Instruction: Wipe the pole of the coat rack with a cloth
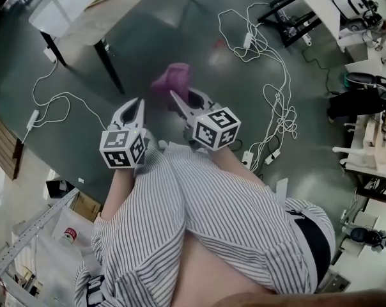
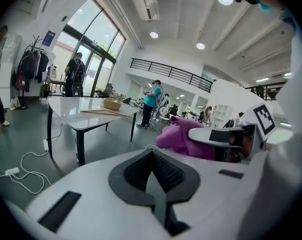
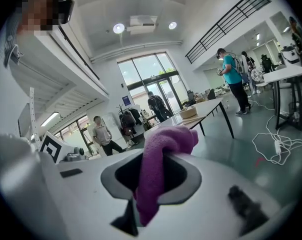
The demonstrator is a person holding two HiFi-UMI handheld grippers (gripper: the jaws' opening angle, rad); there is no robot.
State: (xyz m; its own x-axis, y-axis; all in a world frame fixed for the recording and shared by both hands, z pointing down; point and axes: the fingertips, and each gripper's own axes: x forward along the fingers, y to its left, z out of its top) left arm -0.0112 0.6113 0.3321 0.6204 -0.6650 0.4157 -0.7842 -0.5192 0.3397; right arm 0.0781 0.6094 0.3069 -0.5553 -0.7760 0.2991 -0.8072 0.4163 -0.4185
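Right gripper view: purple cloth [image 3: 158,156], bunched, pinched between the jaws of the right gripper [image 1: 185,101], one end flopping over the tips. Coat rack [image 2: 32,64]: far off by the glass doors, hung with dark coats, pole too small to make out, well apart from the cloth. Left gripper [image 2: 152,153]: jaws pressed together, nothing between. Step, as judged: cloth in carriage, wiping not yet begun. Next move: approach to the rack, cloth laid against the pole.

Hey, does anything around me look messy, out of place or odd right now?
White cables sprawl in tangled loops across the floor, a likely trip hazard. The purple cloth sits bunched in the right gripper; nothing looks spilled or broken.
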